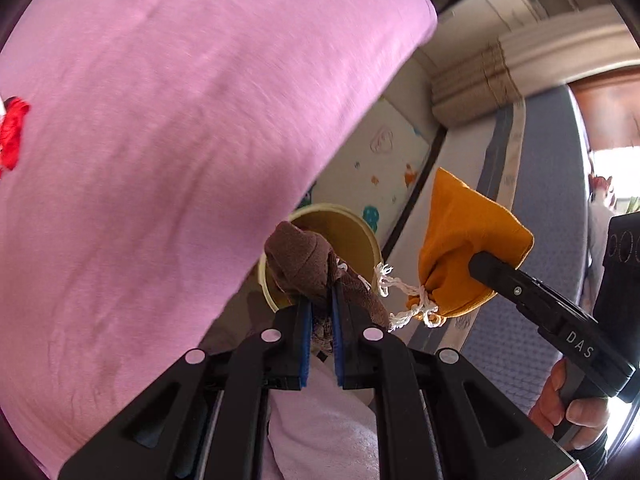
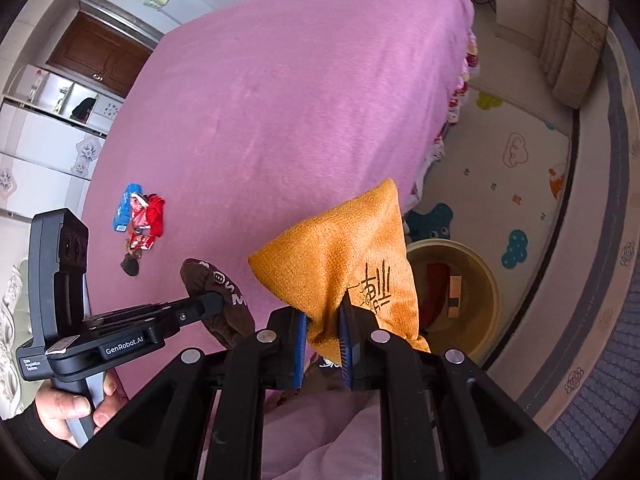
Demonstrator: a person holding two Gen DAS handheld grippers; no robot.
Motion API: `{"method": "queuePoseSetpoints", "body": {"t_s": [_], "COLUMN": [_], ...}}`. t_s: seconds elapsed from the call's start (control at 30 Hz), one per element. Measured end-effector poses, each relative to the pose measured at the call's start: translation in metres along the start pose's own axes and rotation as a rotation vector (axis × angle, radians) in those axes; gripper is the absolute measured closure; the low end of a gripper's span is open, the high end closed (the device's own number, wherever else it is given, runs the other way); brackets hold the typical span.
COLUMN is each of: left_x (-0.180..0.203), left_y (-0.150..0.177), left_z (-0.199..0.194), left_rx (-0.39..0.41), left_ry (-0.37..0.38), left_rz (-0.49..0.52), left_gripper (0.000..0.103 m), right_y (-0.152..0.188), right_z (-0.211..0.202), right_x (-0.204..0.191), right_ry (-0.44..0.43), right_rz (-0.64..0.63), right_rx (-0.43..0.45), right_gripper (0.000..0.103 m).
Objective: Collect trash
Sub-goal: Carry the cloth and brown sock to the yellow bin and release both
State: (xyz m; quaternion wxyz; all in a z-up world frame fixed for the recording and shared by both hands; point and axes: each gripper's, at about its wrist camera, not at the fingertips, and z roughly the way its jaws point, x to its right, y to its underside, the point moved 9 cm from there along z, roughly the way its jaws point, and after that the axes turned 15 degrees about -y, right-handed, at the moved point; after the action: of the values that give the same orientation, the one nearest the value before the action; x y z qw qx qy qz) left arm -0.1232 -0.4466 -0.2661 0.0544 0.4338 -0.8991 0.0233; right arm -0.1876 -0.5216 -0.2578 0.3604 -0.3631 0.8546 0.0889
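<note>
My left gripper (image 1: 321, 304) is shut on a brown cloth pouch (image 1: 306, 262), held in the air over the rim of a yellow bin (image 1: 352, 224). My right gripper (image 2: 324, 320) is shut on an orange drawstring pouch (image 2: 344, 264), held beside the bed edge, just left of the bin (image 2: 480, 276). The orange pouch (image 1: 464, 240) also shows in the left wrist view, to the right of the brown one. The brown pouch (image 2: 218, 298) shows in the right wrist view at the left gripper's tip. The bin holds a red item (image 2: 436, 280) and a small box (image 2: 454, 292).
A pink bedspread (image 2: 280, 120) covers the bed. On it lie a blue box (image 2: 126, 208), red wrappers (image 2: 150, 220) and a small dark scrap (image 2: 130, 266). A patterned play mat (image 2: 512, 168) covers the floor by the bin. A grey mattress edge (image 1: 540, 200) runs alongside.
</note>
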Motion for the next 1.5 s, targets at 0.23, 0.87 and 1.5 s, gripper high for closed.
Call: {"method": "queuePoseSetpoints", "body": {"t_s": [0.23, 0.87, 1.5], "left_x": [0.050, 0.069, 0.041], "left_y": [0.015, 0.019, 0.014], "left_z": [0.061, 0.128, 0.067], "left_rx": [-0.079, -0.185, -0.089], "left_ry": [-0.057, -0.150, -0.077], "left_rz": [0.115, 0.158, 0.053], "left_gripper": [0.094, 0.028, 0.027], "right_y": [0.027, 0.054, 0.021], "right_z": [0.001, -0.010, -0.010], "right_x": [0.073, 0.139, 0.083], "right_ry": [0.012, 0.032, 0.038], "right_rz": [0.107, 0.254, 0.119], "right_rx": [-0.025, -0.039, -0.057], "right_gripper": [0.089, 0.072, 0.071]}}
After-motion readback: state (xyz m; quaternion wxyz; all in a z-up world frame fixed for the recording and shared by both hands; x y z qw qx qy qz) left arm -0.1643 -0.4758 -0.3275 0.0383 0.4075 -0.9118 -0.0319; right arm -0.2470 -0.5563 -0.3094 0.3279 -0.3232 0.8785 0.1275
